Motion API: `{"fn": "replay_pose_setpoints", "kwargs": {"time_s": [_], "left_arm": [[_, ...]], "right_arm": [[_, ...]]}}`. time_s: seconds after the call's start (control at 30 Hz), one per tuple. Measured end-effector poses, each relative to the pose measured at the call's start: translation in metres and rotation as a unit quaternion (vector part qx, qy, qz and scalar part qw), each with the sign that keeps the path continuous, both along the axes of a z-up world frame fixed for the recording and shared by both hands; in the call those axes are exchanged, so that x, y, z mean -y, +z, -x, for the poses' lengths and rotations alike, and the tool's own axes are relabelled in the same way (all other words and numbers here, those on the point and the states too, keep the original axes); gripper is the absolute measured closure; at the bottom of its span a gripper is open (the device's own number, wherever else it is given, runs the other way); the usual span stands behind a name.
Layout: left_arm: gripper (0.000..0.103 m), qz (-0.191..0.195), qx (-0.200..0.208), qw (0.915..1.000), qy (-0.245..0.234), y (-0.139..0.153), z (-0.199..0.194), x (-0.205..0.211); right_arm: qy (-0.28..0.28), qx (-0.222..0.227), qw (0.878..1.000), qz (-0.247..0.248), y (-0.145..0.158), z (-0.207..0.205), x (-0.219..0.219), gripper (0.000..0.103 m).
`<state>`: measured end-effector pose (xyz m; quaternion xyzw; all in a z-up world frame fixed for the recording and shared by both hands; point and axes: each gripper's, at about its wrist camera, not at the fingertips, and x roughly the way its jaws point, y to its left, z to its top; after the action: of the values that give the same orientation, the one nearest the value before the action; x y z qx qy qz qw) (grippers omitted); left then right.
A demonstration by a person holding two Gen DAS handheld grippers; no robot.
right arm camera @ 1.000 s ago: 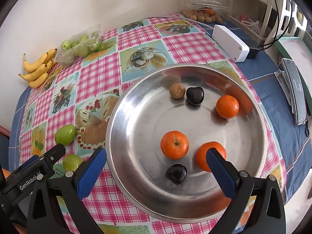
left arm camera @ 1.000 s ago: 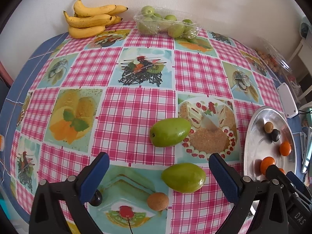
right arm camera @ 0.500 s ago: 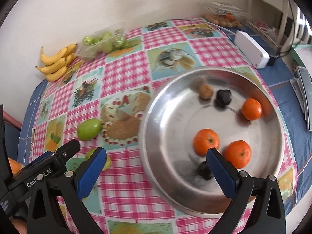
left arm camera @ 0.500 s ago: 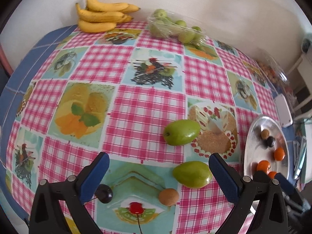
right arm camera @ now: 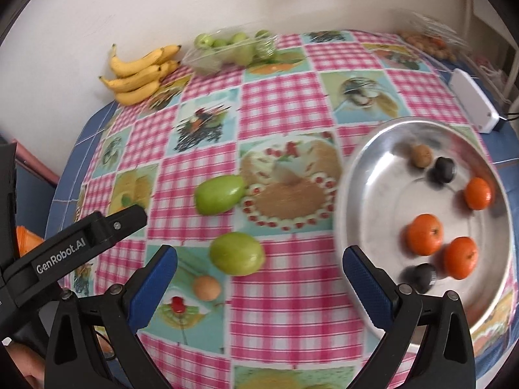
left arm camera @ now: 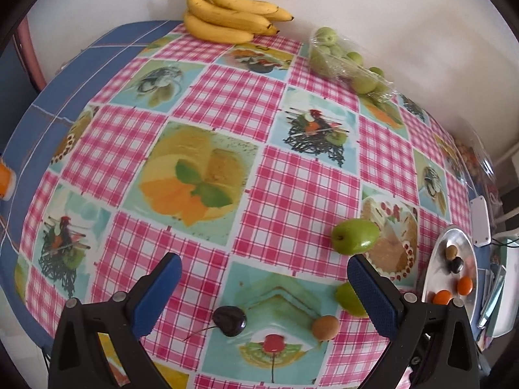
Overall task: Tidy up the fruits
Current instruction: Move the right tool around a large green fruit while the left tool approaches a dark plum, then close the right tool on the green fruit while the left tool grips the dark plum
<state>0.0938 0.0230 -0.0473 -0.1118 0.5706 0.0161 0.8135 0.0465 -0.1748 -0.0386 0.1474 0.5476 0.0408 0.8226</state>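
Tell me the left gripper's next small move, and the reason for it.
Probably lower the open left hand-held gripper onto the dark cherry. It lies loose on the tablecloth between the fingers, while the metal bowl already holds two like it.

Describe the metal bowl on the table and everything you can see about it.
The metal bowl is round, wide and shallow, of shiny silver metal with a raised rim. It sits upright on the checked tablecloth at the table's right side, near a white box. Inside lie three oranges, two dark fruits and one small brown fruit, all loose on the bottom. Neither gripper touches it; the right gripper hangs open beside it.
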Motion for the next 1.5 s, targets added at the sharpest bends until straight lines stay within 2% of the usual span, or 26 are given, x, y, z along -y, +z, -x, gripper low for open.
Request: {"fn": "replay_pose_setpoints", "kwargs": {"time_s": [0.5, 0.9, 1.1, 1.2, 1.23, 1.5], "left_arm": [[0.000, -0.015, -0.063, 0.9977, 0.017, -0.037, -0.004, -0.006], [0.000, -0.013, -0.072, 0.9971, 0.023, -0.044, -0.008, -0.009], [0.000, -0.009, -0.074, 0.9969, 0.026, -0.044, -0.008, -0.011], [0.000, -0.007, -0.074, 0.9969, 0.026, -0.044, -0.007, -0.012], [0.000, -0.005, -0.075, 0.9968, 0.025, -0.043, -0.007, -0.012], [0.000, 0.014, -0.082, 0.9965, -0.001, -0.039, -0.002, 0.006]], "right_arm": [[0.014, -0.061, 0.998, 0.005, -0.043, -0.016, -0.023, 0.001], [0.020, -0.074, 0.997, 0.003, -0.055, -0.022, -0.032, 0.002], [0.030, -0.068, 0.997, 0.019, -0.053, -0.024, -0.040, 0.022], [0.029, -0.065, 0.997, 0.021, -0.051, -0.022, -0.038, 0.046], [0.027, -0.066, 0.997, 0.018, -0.051, -0.022, -0.036, 0.048], [0.020, -0.075, 0.997, 0.002, -0.050, -0.016, -0.027, 0.049]]}}
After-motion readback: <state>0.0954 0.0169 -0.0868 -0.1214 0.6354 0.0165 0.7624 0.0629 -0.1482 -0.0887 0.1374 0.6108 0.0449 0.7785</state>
